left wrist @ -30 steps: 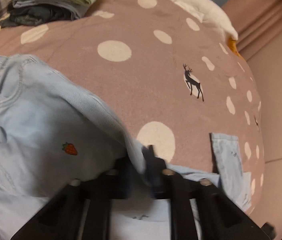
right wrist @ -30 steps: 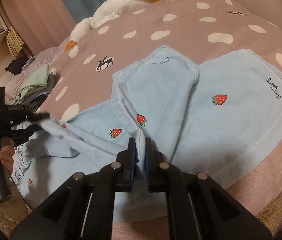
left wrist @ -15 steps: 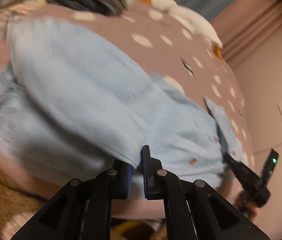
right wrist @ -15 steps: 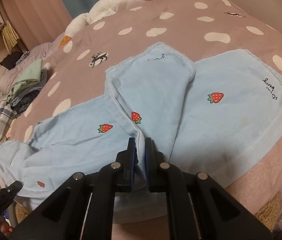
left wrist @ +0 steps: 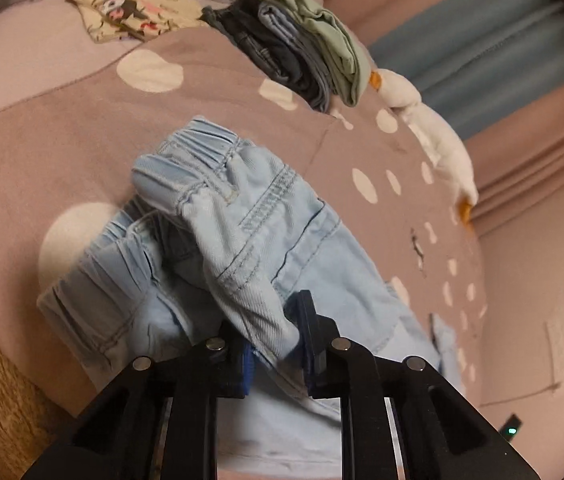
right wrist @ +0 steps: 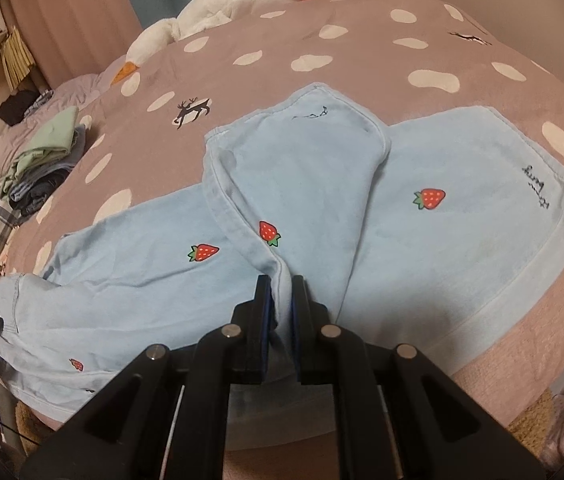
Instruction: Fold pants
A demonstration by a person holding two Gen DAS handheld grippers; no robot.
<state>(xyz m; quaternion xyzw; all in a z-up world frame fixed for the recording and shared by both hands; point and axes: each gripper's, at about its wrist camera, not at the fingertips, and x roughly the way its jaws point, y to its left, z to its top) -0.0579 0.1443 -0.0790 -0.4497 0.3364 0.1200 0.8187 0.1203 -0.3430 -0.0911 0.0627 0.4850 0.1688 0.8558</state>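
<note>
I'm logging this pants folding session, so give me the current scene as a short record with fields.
surface: spotted blanket
garment: light blue pants, spread out, one leg folded over
left gripper: shut on bunched fabric near the waistband
right gripper: shut on a fold of the pants
nearby: clothes stack; white plush toy

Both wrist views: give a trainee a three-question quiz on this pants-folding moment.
1. True or false: the right gripper pinches a fold of the pants.
2. What fruit decorates the pants?
3. The folded clothes stack sits: A) on the bedspread, B) on the floor.

Key:
1. True.
2. Strawberries.
3. A.
</note>
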